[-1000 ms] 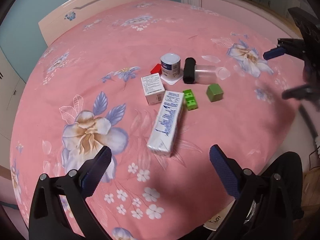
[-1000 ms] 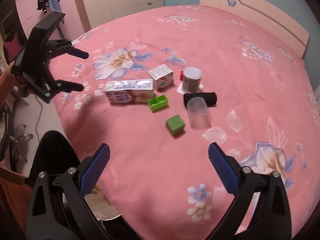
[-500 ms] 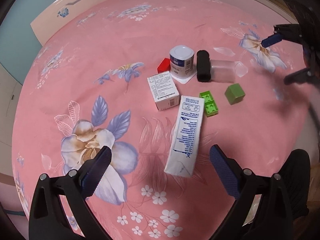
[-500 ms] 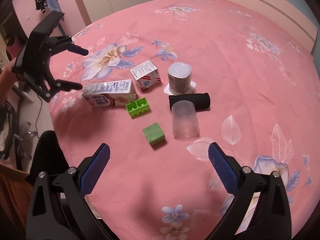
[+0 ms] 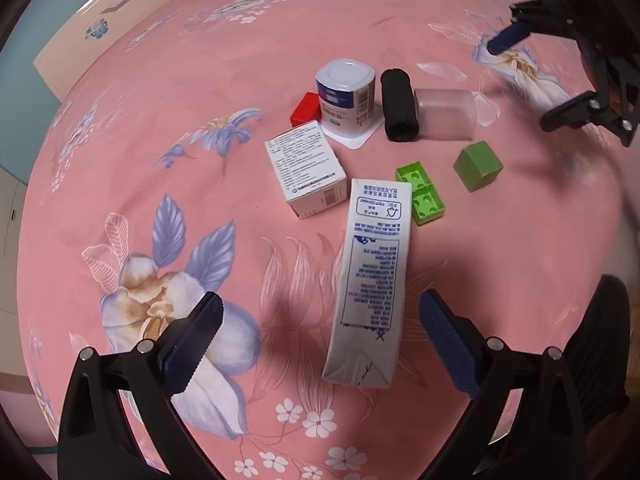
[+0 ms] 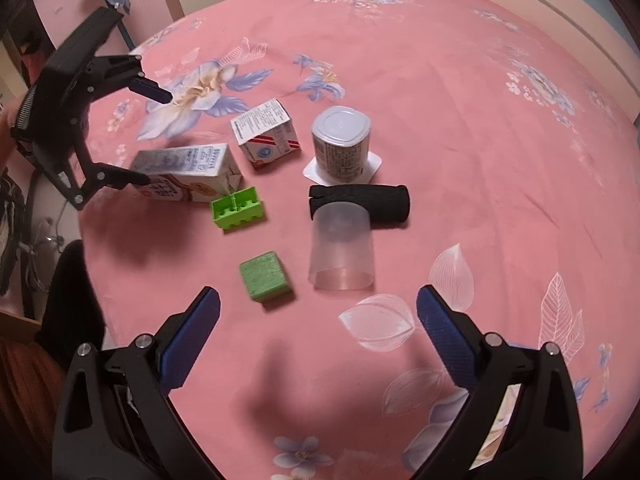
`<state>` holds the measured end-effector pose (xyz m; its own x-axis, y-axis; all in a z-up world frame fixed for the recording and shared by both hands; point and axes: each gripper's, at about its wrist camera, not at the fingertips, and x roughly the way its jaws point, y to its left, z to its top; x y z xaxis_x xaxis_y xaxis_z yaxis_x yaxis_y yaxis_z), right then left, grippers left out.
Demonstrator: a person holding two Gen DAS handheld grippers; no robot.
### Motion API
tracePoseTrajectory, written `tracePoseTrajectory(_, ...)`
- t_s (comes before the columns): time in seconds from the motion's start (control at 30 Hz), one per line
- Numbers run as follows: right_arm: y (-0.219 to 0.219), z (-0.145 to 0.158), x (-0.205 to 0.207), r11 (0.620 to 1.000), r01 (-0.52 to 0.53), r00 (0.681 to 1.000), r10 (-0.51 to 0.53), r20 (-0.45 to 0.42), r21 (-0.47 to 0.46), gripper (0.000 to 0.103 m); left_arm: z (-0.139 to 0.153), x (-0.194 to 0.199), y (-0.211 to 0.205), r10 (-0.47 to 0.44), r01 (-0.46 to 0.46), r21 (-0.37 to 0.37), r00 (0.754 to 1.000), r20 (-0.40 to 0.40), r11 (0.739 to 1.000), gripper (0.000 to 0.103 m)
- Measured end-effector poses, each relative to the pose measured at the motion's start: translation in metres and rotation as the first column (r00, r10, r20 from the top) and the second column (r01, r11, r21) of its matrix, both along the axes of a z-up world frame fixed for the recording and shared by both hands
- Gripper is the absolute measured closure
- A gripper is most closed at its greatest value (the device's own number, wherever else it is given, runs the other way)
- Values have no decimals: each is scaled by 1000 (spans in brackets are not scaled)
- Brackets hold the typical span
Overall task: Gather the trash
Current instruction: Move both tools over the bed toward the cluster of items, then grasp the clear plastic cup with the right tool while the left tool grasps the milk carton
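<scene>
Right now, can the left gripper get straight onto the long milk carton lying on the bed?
Probably yes. The left gripper is open, its fingers straddling the near end of the milk carton with nothing in between. The green brick sits close against the carton's far end, away from that grasp.

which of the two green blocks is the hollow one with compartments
The brighter lime-green brick, touching the far end of the milk carton. Its open side shows two studded compartments. The darker green cube, nearer the clear cup, is solid.
</scene>
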<state>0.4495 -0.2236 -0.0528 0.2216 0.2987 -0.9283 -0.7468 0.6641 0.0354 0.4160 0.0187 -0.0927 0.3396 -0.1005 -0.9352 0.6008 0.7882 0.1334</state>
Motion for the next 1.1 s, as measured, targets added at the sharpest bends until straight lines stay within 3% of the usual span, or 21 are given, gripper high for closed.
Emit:
tracePoseTrajectory(0.5,23,-27,28,999,-33,999,33,-29,-13,7,-18,19,-15,-38,38,6,998,-55,999,3)
tracePoseTrajectory(0.6,25,-36,34,999,-34,998,33,-51,-15,19,-23,22,-15,-39,39,-1,997,-65,999,3)
tracePoseTrajectory(0.67,26,-42,40,1000,-18,998,16,-57,-24,28,-25,26,-17,-45,45,-6,996,-71,999,10)
tracePoseTrajectory(0.73,27,-48,44,999,-8,997,6,-71,-31,30,-29,29,-19,-47,47,-8,995,-88,999,22)
tracePoseTrajectory(1.1,32,-68,50,997,-23,994,15,-109,-74,54,-40,33,-25,-42,40,-21,991,-127,999,41)
